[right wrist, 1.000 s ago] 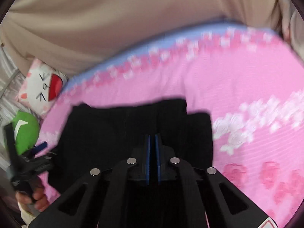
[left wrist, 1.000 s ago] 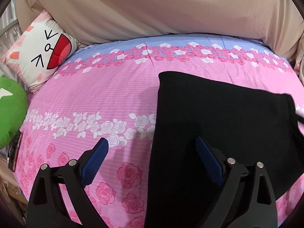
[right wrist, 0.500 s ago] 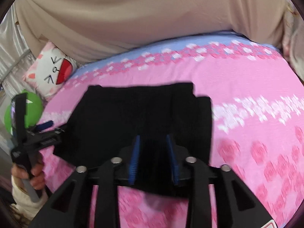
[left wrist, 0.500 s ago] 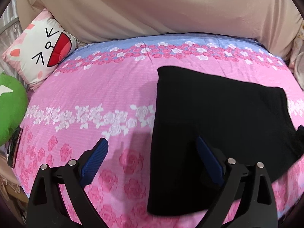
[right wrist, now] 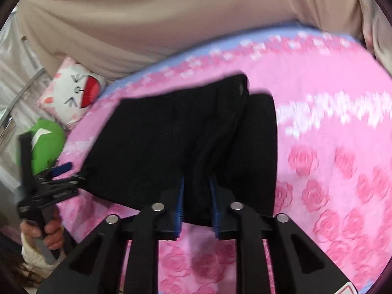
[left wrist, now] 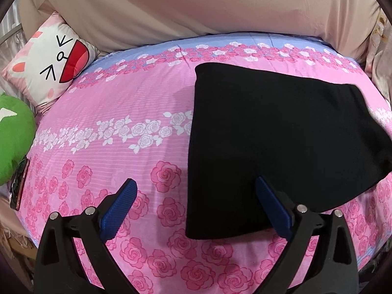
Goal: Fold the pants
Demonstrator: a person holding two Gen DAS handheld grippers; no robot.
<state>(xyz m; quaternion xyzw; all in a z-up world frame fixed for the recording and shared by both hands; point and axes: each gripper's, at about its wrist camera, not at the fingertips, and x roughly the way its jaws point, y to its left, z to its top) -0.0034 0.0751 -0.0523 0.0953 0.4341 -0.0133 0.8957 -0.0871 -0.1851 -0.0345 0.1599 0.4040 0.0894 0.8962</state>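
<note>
The black pants lie folded into a flat block on the pink rose bedspread, right of centre in the left wrist view. My left gripper is open and empty, above the pants' near left corner. In the right wrist view the pants show a raised fold down the middle. My right gripper is open by a narrow gap, its blue pads either side of the pants' near edge, not clamped. The left gripper also shows at the far left of that view.
A white cat-face pillow and a green cushion lie at the bed's left end. A dark phone-like object lies at the left edge. A beige sheet hangs behind the bed.
My right gripper was shut a second ago and has opened, letting go of the pants, then drawn back. My left gripper has lifted and pulled back, staying open.
</note>
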